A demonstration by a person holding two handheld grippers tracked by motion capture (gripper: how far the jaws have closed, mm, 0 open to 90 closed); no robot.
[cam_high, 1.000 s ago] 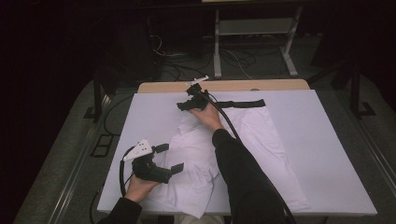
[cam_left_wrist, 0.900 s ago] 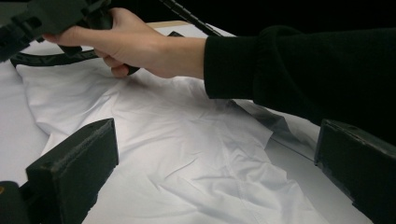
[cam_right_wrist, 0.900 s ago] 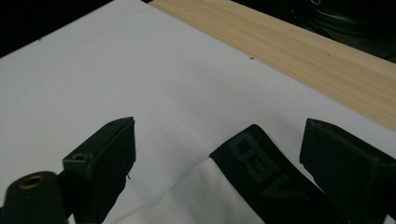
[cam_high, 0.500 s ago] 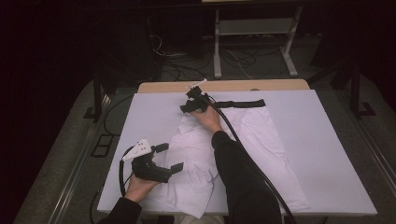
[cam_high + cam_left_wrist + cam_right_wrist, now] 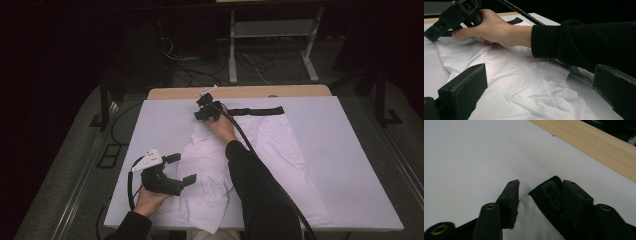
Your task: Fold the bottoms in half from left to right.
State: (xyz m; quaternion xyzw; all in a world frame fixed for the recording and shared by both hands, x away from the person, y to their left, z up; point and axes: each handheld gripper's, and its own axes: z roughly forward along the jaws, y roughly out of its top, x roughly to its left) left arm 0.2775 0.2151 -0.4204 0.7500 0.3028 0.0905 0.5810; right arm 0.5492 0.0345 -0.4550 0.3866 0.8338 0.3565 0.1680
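A white garment (image 5: 270,145) with a black waistband (image 5: 260,111) lies spread on the white table cover (image 5: 360,150). My right gripper (image 5: 202,114) is at the far middle, shut on the waistband's left end (image 5: 549,192), with white cloth (image 5: 534,220) bunched between the jaws. My left gripper (image 5: 181,169) hovers open at the near left, just over the garment's rumpled near-left part (image 5: 524,85). In the left gripper view its jaws stand wide apart (image 5: 541,77), and the right hand and its gripper (image 5: 439,31) show beyond them.
The wooden table edge (image 5: 250,92) runs along the far side, past the white cover. Behind the table stands a metal frame (image 5: 270,30), with cables (image 5: 210,65) on the dark floor. The right arm's black sleeve (image 5: 255,190) crosses the garment.
My right gripper has drawn slightly toward the near side with the waistband end in it. The left gripper has stayed in place, open.
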